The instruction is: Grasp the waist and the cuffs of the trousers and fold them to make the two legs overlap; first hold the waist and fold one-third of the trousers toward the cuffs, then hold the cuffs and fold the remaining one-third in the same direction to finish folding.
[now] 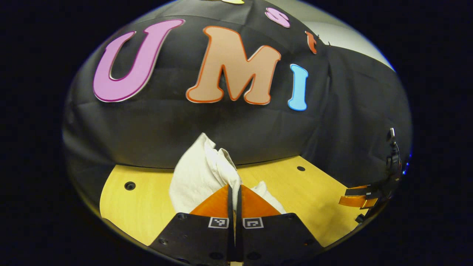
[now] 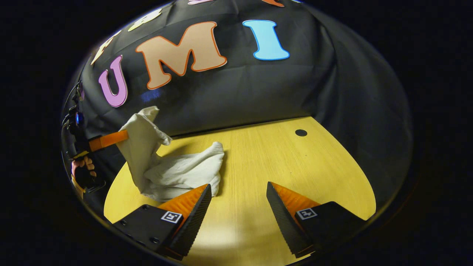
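White trousers [image 2: 173, 171] lie crumpled on the wooden table [image 2: 281, 159], with one end lifted off it. My left gripper [image 1: 234, 186] is shut on that lifted end of the trousers [image 1: 201, 173], which bunches up above its fingertips. In the right gripper view the left gripper [image 2: 123, 136] shows at the far left, held by a hand [image 2: 83, 166], with cloth hanging from it down to the table. My right gripper [image 2: 238, 186] stands open low over the table, just right of the heap, nothing between its fingers. In the left gripper view the right gripper [image 1: 360, 197] appears at the far right.
The table has small round holes [image 2: 301, 132] near its back edge [image 1: 129, 185]. The black cloth wall closes the back and both sides. Bare wood stretches to the right of the trousers.
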Demonstrator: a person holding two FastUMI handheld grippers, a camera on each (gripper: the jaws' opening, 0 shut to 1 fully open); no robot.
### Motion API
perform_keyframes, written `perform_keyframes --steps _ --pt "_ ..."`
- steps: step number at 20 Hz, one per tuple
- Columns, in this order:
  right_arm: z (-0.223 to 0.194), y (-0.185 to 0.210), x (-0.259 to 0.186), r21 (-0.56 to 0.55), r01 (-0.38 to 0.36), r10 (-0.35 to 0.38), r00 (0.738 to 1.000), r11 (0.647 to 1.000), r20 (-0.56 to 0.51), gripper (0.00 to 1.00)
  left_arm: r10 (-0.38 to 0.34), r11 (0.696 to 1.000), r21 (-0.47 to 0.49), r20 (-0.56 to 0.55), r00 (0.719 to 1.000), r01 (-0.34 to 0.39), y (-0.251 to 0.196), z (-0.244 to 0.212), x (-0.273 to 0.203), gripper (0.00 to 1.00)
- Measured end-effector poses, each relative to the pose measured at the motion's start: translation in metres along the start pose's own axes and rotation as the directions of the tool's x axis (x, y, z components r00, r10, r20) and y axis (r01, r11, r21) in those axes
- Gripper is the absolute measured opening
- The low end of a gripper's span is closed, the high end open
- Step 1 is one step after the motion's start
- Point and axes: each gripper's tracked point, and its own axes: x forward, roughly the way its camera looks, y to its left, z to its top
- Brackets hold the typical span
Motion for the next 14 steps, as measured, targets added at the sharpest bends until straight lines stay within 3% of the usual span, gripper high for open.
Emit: perform_keyframes --steps 5,9,11,12,13,14 --pt "0.006 -0.034 0.001 0.012 0.010 -0.010 1.000 1.000 0.004 0.96 -0.006 0.999 0.049 -0.128 0.992 0.013 -0.034 -0.065 0.028 0.01" --pt "0.005 -0.047 0.000 0.010 0.006 -0.005 1.000 1.000 -0.006 0.96 -0.030 0.999 0.011 -0.234 0.972 0.033 -0.059 -0.118 0.036 0.11" --pt "0.005 -0.047 -0.003 0.010 -0.007 0.007 1.000 1.000 -0.006 0.96 -0.044 0.999 -0.015 -0.258 0.965 0.041 -0.070 -0.130 0.037 0.29" --pt "0.004 -0.047 -0.005 0.009 -0.013 0.013 1.000 1.000 -0.004 0.96 -0.049 0.999 -0.029 -0.264 0.963 0.043 -0.075 -0.134 0.037 0.50" --pt "0.005 -0.046 -0.006 0.005 -0.022 0.022 1.000 1.000 -0.003 0.96 -0.043 0.999 -0.038 -0.266 0.963 0.034 -0.077 -0.137 0.035 0.58" --pt "0.004 -0.044 -0.008 0.000 -0.028 0.028 1.000 1.000 0.000 0.96 -0.039 0.998 -0.048 -0.266 0.963 0.028 -0.079 -0.139 0.031 0.79"
